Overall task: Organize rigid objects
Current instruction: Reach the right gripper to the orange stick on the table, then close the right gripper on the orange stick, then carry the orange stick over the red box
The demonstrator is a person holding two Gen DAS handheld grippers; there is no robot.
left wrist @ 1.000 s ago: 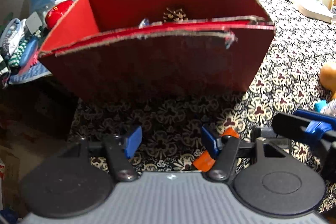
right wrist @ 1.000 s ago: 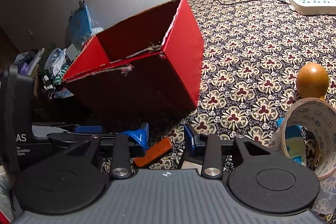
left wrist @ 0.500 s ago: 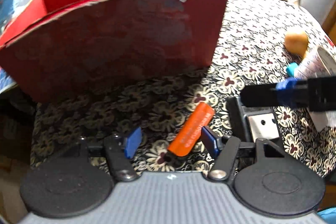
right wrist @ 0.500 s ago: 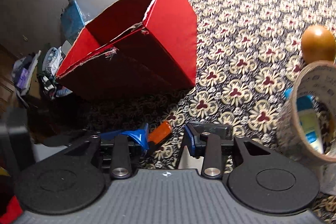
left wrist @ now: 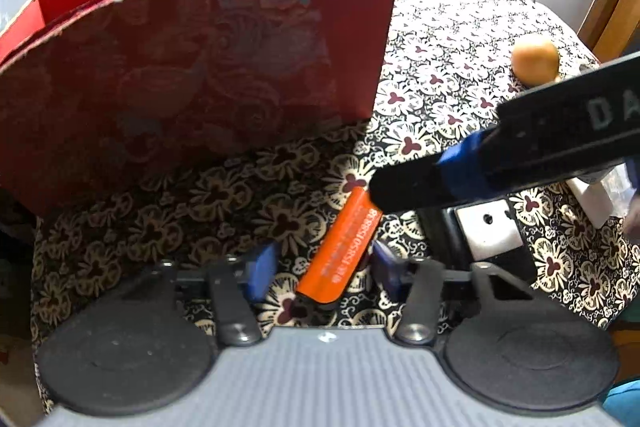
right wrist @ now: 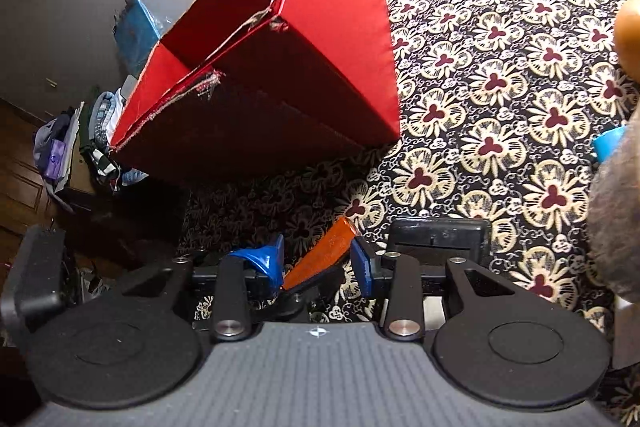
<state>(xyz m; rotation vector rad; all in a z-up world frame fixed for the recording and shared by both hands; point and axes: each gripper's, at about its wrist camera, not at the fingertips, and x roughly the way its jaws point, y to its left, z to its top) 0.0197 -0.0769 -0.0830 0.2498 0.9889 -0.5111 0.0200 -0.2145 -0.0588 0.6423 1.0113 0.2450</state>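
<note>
Your red box (left wrist: 208, 75) stands on the patterned cloth (right wrist: 500, 75); only your right view shows its open top. The orange bar (left wrist: 340, 259) lies flat between your left gripper (left wrist: 324, 267)'s closing jaws, touching neither pad clearly. Your right gripper (right wrist: 320, 263) stands narrowly apart, gripping nothing.

Red box (left wrist: 192, 83) with swirly pattern on near side. Orange lighter (left wrist: 340, 259) with white numbers. Black cloth (right wrist: 500, 75) with cream and dark red flowers. Blue fingertips (left wrist: 262, 271).
</note>
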